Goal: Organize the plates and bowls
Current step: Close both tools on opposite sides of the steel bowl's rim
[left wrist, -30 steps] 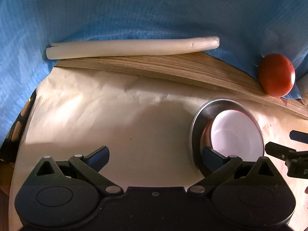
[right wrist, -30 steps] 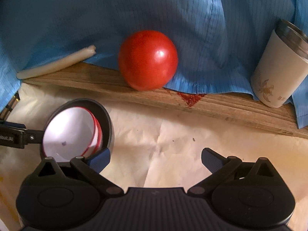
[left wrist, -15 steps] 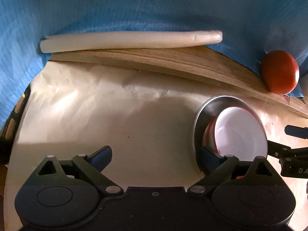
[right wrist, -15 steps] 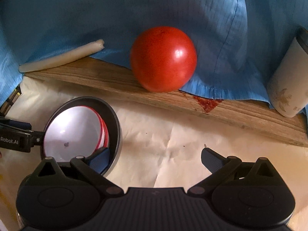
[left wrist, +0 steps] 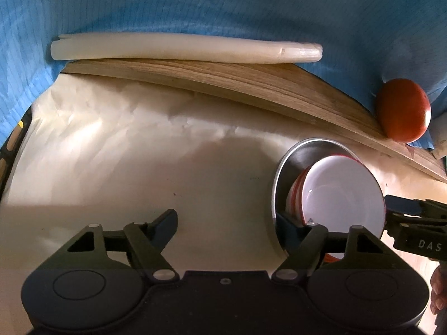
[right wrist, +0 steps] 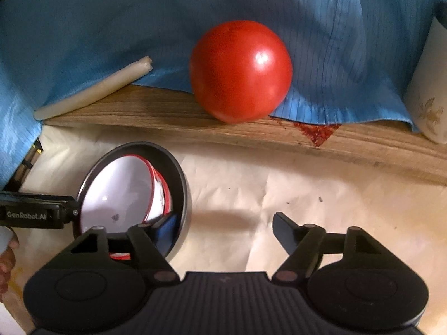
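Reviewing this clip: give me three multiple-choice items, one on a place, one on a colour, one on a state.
1. Where does the white bowl sit?
A. inside the metal bowl
B. on the wooden ledge
C. under the blue cloth

2. What colour is the white bowl's rim?
A. green
B. red
C. black

3. How does the tomato look?
A. sliced
B. crushed
C. whole

Answers: 1 A, the steel wall rings it; 2 B, a red line edges it; 3 C, its skin is smooth and unbroken.
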A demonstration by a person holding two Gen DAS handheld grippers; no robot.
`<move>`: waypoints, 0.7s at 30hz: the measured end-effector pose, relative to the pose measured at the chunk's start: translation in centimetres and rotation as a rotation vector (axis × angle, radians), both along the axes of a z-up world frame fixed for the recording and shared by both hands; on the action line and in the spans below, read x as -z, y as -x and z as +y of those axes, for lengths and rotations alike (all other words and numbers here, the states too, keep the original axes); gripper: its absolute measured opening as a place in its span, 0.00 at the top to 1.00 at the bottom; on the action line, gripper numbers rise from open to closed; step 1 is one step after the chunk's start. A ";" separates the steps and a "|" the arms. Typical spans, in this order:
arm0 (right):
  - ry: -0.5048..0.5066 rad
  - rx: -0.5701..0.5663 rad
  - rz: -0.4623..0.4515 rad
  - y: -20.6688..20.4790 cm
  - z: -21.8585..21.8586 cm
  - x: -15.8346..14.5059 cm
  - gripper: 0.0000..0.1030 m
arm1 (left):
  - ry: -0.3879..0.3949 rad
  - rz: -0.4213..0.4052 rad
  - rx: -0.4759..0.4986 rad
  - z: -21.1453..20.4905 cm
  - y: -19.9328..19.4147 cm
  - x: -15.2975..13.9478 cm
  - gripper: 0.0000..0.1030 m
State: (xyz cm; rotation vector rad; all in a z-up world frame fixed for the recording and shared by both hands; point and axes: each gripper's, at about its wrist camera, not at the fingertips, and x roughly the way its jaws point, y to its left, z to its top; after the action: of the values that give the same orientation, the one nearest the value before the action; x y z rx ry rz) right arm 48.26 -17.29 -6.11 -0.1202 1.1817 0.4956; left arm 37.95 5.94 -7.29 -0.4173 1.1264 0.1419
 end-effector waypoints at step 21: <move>-0.151 0.024 0.088 0.0 0.2 0.2 0.81 | 0.082 -0.042 -0.026 -0.5 0.2 0.2 0.62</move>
State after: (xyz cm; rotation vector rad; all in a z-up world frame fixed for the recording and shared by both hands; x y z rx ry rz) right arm 48.28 -17.06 -6.34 0.0454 1.2254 0.5718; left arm 37.73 5.41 -7.48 -0.5063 1.0881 0.1097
